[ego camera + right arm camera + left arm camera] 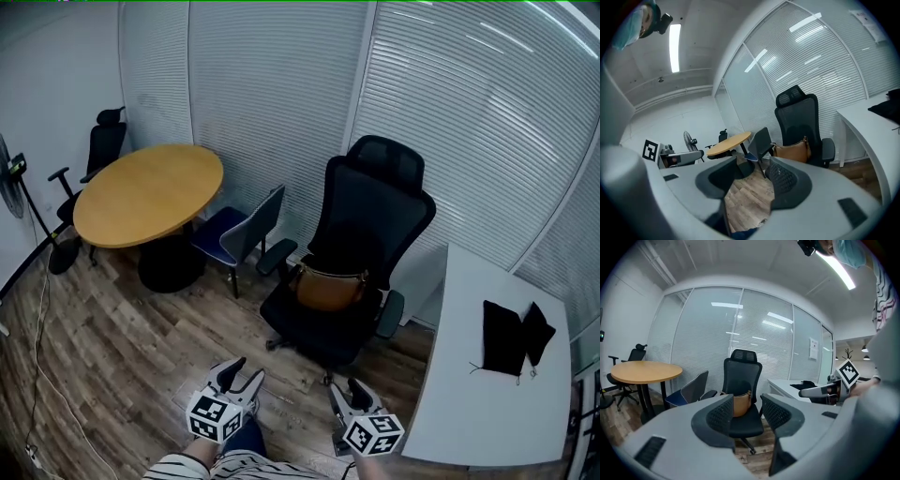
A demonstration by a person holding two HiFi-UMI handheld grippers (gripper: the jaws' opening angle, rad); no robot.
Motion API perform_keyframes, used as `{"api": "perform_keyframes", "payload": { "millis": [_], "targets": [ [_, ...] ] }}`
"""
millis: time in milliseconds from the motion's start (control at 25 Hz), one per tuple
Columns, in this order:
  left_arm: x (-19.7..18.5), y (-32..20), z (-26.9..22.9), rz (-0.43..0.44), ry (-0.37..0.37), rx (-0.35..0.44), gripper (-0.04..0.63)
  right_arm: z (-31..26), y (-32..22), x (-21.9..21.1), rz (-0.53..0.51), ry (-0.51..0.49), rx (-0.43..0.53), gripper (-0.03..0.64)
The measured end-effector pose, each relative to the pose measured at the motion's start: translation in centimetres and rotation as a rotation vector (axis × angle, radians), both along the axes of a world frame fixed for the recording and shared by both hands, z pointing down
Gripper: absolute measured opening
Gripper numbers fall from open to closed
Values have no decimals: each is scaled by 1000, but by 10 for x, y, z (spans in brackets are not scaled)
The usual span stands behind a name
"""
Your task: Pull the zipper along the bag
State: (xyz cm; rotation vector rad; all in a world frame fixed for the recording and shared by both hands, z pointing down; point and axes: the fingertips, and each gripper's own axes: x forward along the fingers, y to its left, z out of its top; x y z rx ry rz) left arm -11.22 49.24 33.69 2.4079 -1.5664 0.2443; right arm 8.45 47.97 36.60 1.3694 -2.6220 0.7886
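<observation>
A tan leather bag (329, 286) sits on the seat of a black high-backed office chair (370, 202); the left gripper view shows the bag (741, 404) beyond the jaws, and in the right gripper view the bag (794, 151) lies right of the jaws. My left gripper (240, 377) is low in the head view, well short of the chair, open and empty. To its right my right gripper (357, 388) is also open with nothing between its fingers. The zipper is too small to make out.
A round wooden table (148, 192) stands at the left, with a blue chair (234, 234) beside it and a black chair (101, 150) behind. A white desk (487, 375) at the right carries black pouches (514, 337). A fan (14, 178) stands at the far left on the wood floor.
</observation>
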Motion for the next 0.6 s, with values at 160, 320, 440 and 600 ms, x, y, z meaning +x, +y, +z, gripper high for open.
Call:
{"api": "perform_keyframes", "payload": {
  "millis": [160, 320, 440, 600],
  "targets": [
    [-14, -54, 2, 57, 0, 3, 167, 0, -39, -15, 51, 8, -3, 212],
    [-28, -108, 1, 139, -19, -12, 167, -1, -79, -38, 94, 16, -22, 212],
    [-39, -145, 3, 191, -18, -21, 167, 2, -110, -55, 133, 19, -38, 212],
    [-57, -192, 8, 248, -19, -35, 167, 8, -151, -81, 179, 9, -55, 212]
  ]
}}
